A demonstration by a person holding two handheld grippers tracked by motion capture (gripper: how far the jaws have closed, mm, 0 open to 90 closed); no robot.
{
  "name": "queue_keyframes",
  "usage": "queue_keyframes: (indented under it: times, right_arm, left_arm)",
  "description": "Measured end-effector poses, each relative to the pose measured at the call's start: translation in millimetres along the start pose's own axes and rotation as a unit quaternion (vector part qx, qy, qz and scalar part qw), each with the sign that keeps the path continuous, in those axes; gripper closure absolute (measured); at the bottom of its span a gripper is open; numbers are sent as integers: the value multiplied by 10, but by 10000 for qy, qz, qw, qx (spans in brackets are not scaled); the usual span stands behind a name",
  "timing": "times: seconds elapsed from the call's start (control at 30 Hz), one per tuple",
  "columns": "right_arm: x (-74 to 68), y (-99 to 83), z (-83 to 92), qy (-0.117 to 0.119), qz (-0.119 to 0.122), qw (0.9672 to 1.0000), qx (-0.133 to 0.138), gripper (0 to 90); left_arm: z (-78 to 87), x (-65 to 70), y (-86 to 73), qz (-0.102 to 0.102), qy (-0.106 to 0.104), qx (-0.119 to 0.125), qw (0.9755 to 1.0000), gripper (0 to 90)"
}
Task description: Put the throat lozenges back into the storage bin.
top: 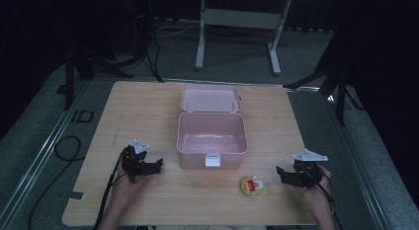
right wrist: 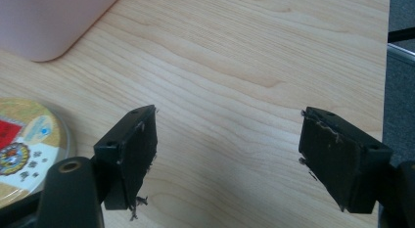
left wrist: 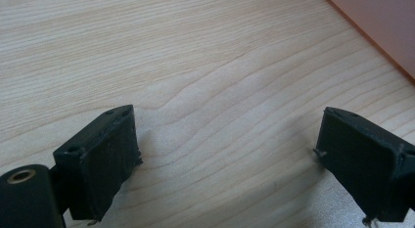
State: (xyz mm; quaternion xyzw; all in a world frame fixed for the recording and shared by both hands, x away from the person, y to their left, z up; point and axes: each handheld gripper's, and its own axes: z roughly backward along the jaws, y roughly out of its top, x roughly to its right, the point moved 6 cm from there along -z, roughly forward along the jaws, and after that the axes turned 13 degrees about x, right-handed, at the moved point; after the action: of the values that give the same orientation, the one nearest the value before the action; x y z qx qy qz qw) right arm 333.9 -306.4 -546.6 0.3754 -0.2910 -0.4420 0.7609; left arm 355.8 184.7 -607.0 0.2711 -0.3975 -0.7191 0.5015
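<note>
The left gripper (top: 154,166) sits low at about eight o'clock on the wooden table (top: 128,106), jaws spread wide over bare wood, gripping nothing. The right gripper (top: 280,172) waits at four o'clock, jaws likewise parted and empty. Between them, at roughly five o'clock and just in front of the pink box (top: 212,140), lies the round yellow tin (top: 251,186), flat on the table. The box stands at centre, its lid (top: 210,99) thrown back toward twelve o'clock.
</note>
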Motion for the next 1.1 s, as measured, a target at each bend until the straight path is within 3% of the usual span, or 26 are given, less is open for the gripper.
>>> queue_keyframes:
  times: [0.33, 0.8, 1.1]
  right_arm:
    - [-116, 165, 102, 187, 407, 9989, -129, 206]
    - [-262, 329, 156, 589, 493, 9964, -362, 180]
    - [-347, 387, 138, 670, 656, 9943, -515, 177]
  left_arm:
    - [0, 1, 0, 4, 1, 2, 10000, 89]
    - [0, 1, 0, 5, 1, 2, 10000, 89]
    - [0, 0, 0, 3, 0, 2, 10000, 89]
